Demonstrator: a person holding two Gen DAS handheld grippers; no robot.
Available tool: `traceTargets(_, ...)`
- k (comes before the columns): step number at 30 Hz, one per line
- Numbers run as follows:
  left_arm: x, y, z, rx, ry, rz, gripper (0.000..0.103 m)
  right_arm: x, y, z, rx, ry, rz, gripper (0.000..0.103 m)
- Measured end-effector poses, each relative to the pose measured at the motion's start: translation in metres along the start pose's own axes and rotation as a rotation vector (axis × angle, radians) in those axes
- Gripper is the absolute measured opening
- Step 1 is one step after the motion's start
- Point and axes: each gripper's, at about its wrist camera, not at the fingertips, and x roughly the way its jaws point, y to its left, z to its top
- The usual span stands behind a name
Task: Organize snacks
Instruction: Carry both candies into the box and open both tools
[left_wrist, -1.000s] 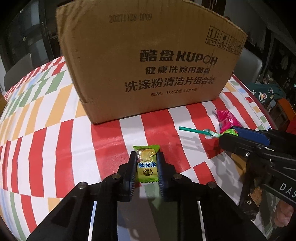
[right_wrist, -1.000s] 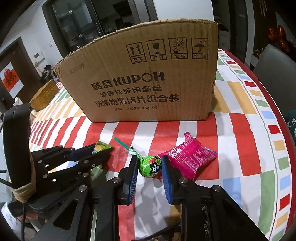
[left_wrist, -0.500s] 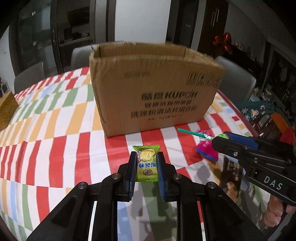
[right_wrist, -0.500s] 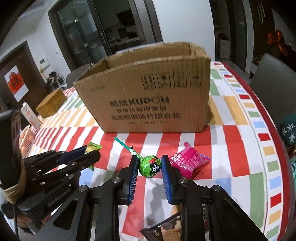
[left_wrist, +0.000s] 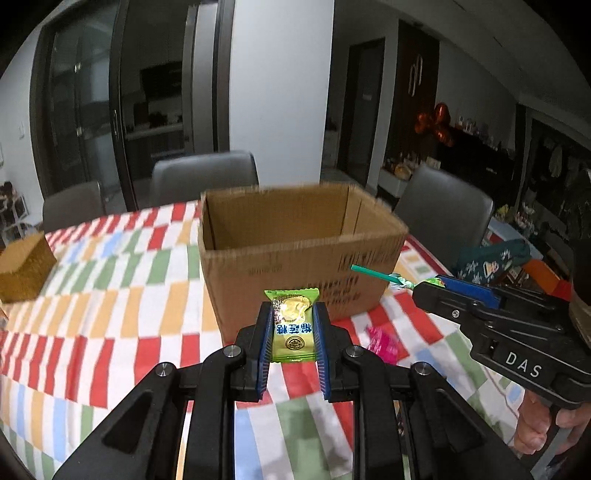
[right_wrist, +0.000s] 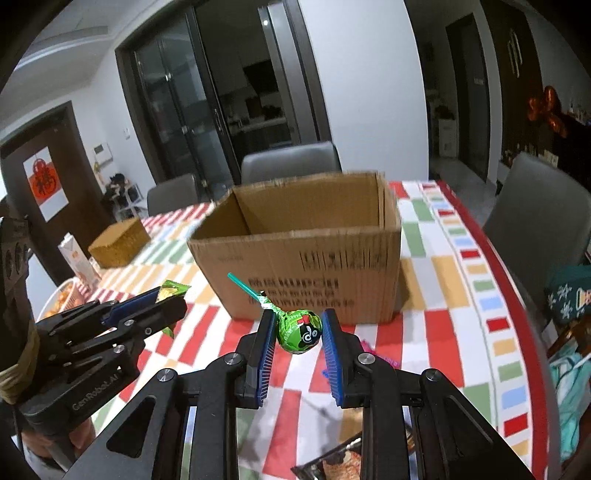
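Left hand-held gripper (left_wrist: 290, 332) pinches green candy (left_wrist: 293, 326). Right hand-held gripper (right_wrist: 299, 334) pinches lollipop (right_wrist: 299, 331). Both above surface (left_wrist: 110, 295) near box (left_wrist: 295, 258).

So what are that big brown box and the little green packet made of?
The box looks like plain corrugated cardboard: matte brown, ribbed walls, rough cut rim. The green packet, pinched in the left gripper, seems to be glossy plastic film, with crimped ends and printing.
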Motion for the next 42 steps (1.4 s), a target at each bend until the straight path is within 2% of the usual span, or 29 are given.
traceTargets(10, -0.018, 0.001, 0.044, 0.019, -0.105, 0.015, 0.022, -0.025, 0.004, 0.041, -0.027, -0.116, -0.011, 0.026)
traceTargets(16, -0.014, 0.004, 0.067, 0.037, -0.139, 0.025, 0.022, -0.023, 0.005, 0.06, -0.051, -0.137, -0.019, 0.026)
traceTargets(32, 0.044, 0.028, 0.106, -0.004, -0.076, 0.06, 0.022, 0.02, 0.001, 0.103, -0.08, -0.112, -0.049, 0.026)
traceTargets(34, 0.051, 0.029, 0.109, -0.003, -0.074, 0.076, 0.031, 0.026, 0.002, 0.107, -0.083, -0.105, -0.05, 0.027)
traceTargets(35, 0.055, 0.03, 0.111, -0.003, -0.065, 0.086, 0.044, 0.029, 0.002, 0.109, -0.083, -0.103, -0.051, 0.029)
traceTargets(36, 0.056, 0.031, 0.111, -0.003, -0.064, 0.089, 0.048, 0.033, 0.001, 0.111, -0.077, -0.096, -0.059, 0.041)
traceTargets(38, 0.058, 0.033, 0.111, -0.004, -0.058, 0.098, 0.048, 0.036, -0.001, 0.111, -0.061, -0.093, -0.073, 0.049)
traceTargets(42, 0.054, 0.027, 0.101, 0.02, -0.059, 0.105, 0.052, 0.033, -0.003, 0.104, -0.069, -0.096, -0.093, 0.049)
